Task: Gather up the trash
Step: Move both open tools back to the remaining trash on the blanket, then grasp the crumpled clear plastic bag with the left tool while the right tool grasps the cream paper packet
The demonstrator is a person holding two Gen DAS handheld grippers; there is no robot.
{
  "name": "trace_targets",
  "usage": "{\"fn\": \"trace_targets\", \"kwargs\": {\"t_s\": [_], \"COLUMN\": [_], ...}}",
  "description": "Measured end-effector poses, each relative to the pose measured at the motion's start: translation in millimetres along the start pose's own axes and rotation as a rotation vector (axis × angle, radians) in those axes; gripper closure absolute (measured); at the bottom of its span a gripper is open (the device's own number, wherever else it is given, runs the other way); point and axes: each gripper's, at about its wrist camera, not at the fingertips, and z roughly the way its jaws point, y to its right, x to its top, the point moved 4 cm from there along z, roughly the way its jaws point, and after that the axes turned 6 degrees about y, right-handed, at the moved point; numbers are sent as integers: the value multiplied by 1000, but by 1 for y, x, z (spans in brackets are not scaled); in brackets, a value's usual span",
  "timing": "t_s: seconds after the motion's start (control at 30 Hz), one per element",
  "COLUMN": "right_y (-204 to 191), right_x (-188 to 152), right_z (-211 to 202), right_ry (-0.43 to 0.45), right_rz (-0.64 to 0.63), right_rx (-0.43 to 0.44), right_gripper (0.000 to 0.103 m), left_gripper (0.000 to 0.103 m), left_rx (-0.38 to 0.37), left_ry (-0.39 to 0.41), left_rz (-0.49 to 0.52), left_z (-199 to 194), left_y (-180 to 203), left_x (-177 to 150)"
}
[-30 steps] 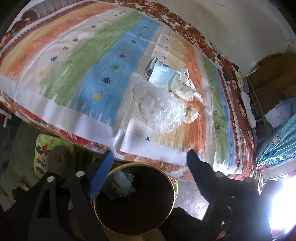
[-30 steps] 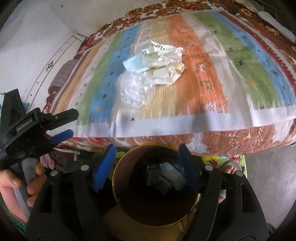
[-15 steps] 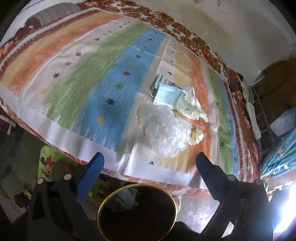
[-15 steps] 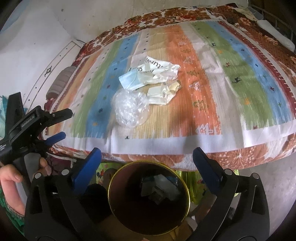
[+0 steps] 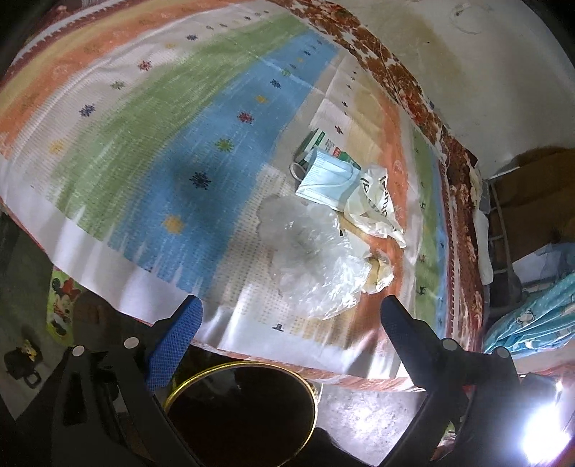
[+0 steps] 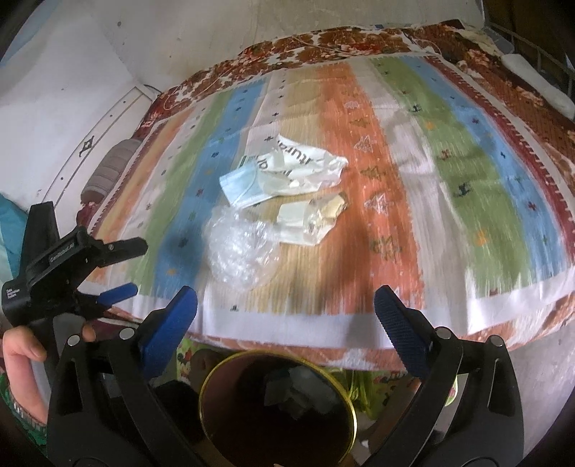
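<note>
Ahead of both wide-open, empty grippers lay the striped bedspread; the bin stood directly below them. We held the right gripper and left gripper short of the trash pile. We judged the clear plastic bag likely to slip or drag the face mask and printed wrapper floorward, missing the bin.

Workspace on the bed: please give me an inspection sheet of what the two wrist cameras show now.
Surface: striped bedspread, floral border.
Job's things: clear plastic bag, blue face mask, printed white bag, small wrapper, green-white box; gold-rimmed bin below the bed edge, trash inside.
Clutter: nothing seen.
Grippers: left gripper open, empty; right gripper open, empty.
Cables: nothing seen.
Surroundings: white wall, cartoon mat.
</note>
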Motion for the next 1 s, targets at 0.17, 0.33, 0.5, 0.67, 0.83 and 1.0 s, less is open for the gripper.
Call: {"fn": "trace_targets", "kwargs": {"t_s": [0.17,0.33,0.5,0.67,0.83,1.0], "right_y": [5,7,6,5,5,6], "right_x": [12,20,25,29,32,33], "right_z": [12,25,40,55,74,91], "right_ry": [6,9,10,9,-2,-31], "right_rz": [9,15,-1,-32,-72,-72], "right_rx": [-2,4,-1,-19,-59,-59], "right_gripper": [9,9,9,10,15,22], "left_gripper": [6,6,6,7,10,13], "left_rx": [-26,-36,-18,-20,18,23], "left_ry": [-3,-2,-24,-41,-26,-50], "left_rz": [-22,-57,-55,-63,-46,-57], "left_z": [9,19,37,50,59,72], "left_y": [4,5,8,15,21,20], "left_x": [6,13,15,17,18,20]}}
